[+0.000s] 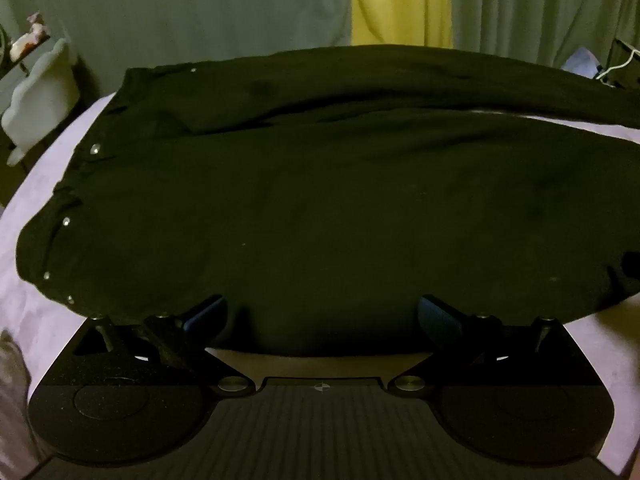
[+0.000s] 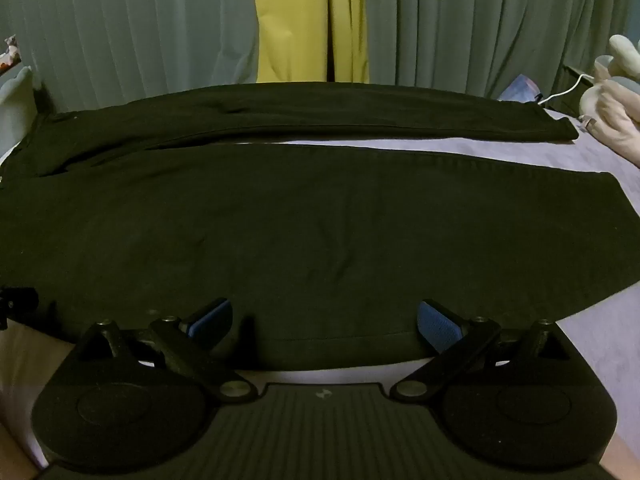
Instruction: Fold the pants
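Both my left claw (image 1: 322, 314) and right claw (image 2: 324, 320) gape wide, holding nothing, above the pants (image 2: 280, 220) spread flat, unfolded, on the bed (image 2: 600, 320).

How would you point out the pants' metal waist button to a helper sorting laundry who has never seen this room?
Find the lilac bed sheet with black pants spread flat. Follow them to the waistband; the button sits there, larger and shinier than the small rivets nearby.

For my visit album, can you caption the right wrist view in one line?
Open right gripper poised over the near edge of black pants laid flat on a lilac bed.
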A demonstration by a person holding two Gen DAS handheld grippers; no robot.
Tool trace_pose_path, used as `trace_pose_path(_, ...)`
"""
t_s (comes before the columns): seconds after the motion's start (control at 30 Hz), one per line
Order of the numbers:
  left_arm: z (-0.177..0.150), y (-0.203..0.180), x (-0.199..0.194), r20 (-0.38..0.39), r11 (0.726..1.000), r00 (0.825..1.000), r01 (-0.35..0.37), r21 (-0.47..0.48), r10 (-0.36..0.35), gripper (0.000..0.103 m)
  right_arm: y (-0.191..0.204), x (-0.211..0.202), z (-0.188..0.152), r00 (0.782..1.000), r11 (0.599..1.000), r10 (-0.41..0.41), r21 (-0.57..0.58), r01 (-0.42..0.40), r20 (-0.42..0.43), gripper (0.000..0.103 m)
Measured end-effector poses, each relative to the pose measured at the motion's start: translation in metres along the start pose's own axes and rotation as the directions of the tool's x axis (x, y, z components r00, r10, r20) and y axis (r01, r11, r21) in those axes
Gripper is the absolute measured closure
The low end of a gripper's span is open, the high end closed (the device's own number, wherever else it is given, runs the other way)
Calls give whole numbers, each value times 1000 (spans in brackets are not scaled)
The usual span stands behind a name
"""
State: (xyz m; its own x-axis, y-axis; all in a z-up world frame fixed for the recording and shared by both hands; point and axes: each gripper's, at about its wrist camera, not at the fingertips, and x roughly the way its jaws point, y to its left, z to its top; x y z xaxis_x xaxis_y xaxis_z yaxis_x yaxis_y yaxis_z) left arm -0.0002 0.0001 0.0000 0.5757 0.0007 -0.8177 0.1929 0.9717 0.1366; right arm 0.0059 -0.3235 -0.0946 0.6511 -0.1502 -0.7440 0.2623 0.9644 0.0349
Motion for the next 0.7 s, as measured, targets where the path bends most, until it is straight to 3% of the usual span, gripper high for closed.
trace_pose_path(0.7,0,-1,1,-3,1000,1000,-11,15,11,0,-3,2,-1,1000,1000,2,3,-2,0,4)
